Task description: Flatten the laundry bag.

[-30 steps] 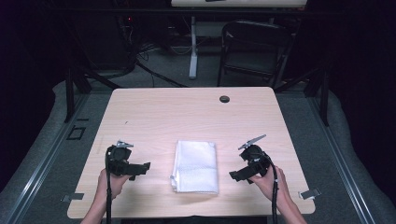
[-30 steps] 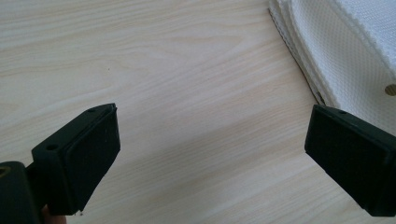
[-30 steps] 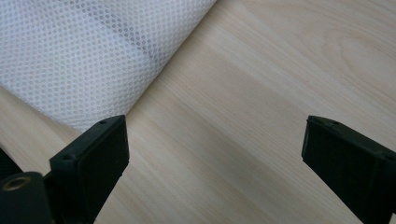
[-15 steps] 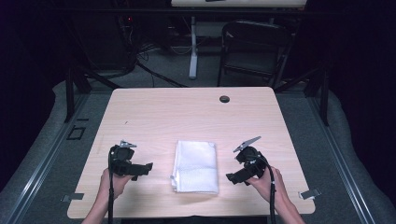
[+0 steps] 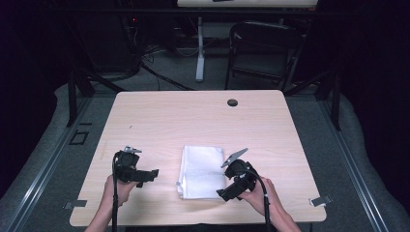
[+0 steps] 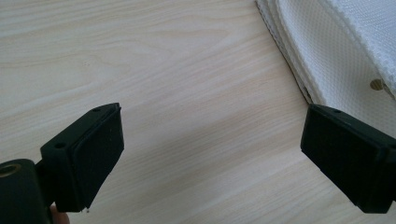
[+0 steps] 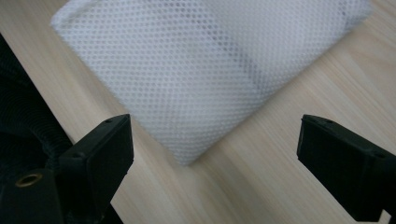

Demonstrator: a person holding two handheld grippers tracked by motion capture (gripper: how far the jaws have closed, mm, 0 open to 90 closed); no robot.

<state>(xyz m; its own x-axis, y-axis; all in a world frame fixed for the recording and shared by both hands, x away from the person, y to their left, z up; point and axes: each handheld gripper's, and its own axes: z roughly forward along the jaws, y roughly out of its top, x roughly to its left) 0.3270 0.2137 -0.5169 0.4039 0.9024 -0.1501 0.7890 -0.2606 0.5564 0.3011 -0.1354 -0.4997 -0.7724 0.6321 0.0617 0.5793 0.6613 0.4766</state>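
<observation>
Both pairs of jaws stand spread wide with nothing between them but air and table. In the right gripper view the two black jaws frame a rounded corner of the white mesh cloth (image 7: 205,70), which lies flat on the table (image 7: 289,154) beneath; the jaws look clear of it, though how high they hang over it cannot be told, and the cloth's far edges run off the top of that view. A dark area at that view's left edge is too cropped to make out. In the left gripper view the jaws open over bare wood, and the cloth's stacked, folded edge (image 6: 327,60) lies off to the upper right, apart from the jaws and cut off by the frame; a small round brownish spot sits on the cloth near the right edge, too small to identify. From the high view the right gripper (image 5: 231,192) sits at the cloth's (image 5: 200,171) near right corner, partly covering that corner, so contact cannot be judged there. The left gripper (image 5: 151,173) hovers just left of the cloth, pointing toward it. The cloth lies folded into a rectangle near the front middle of the table (image 5: 193,121). A small dark round fitting (image 5: 232,102) sits near the table's far edge, and a chair (image 5: 263,53) stands dimly beyond in the dark room.
</observation>
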